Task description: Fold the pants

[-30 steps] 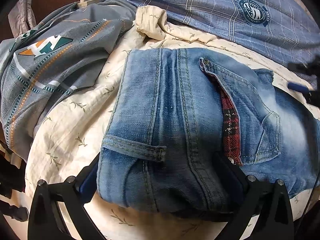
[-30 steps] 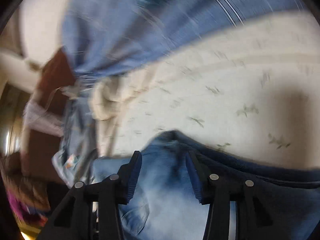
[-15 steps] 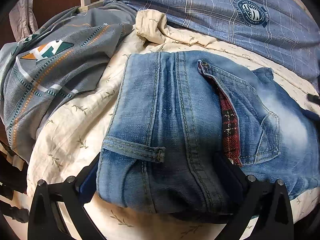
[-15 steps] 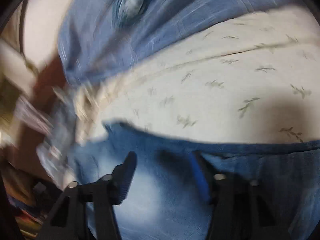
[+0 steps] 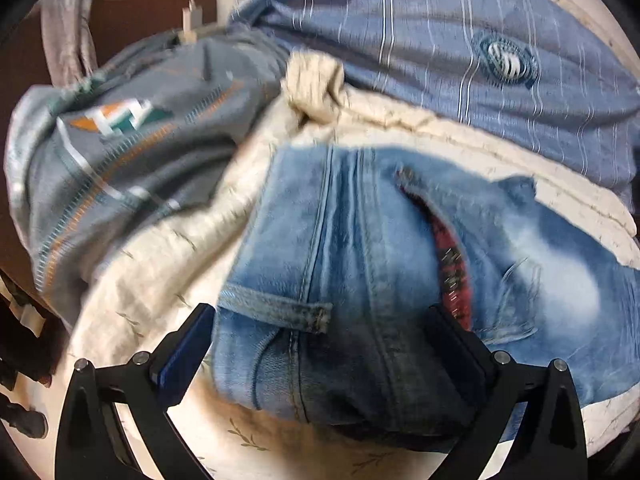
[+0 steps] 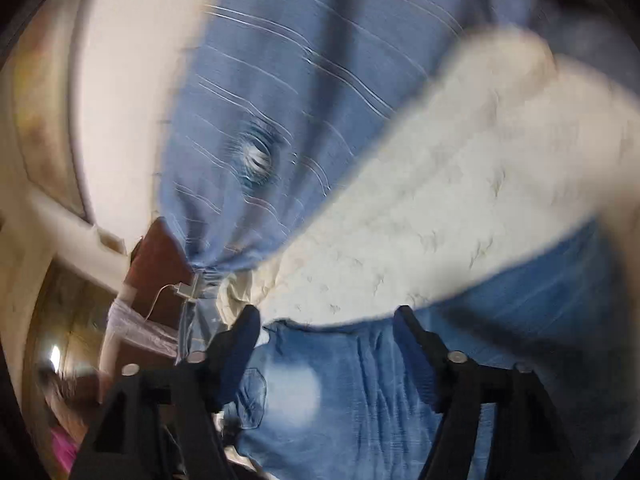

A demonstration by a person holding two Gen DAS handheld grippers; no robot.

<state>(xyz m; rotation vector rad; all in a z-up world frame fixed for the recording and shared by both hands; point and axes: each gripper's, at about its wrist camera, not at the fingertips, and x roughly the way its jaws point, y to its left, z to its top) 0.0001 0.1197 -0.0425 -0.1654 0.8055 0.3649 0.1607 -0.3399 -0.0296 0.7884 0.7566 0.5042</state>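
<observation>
A: Where are the jeans (image 5: pixel 360 272)?

B: Folded into a thick bundle on the bed (image 5: pixel 168 264), near its front edge, below the blue pillow (image 5: pixel 460 52).

A: And the fingers?

B: The left gripper (image 5: pixel 324 344) is spread wide around the waistband end, not pinching. The right gripper (image 6: pixel 326 330) is spread too, over the denim.

A: Risks?

B: I'd guess the stiff layers spring open, or closing fingers snag the bedsheet underneath.
</observation>
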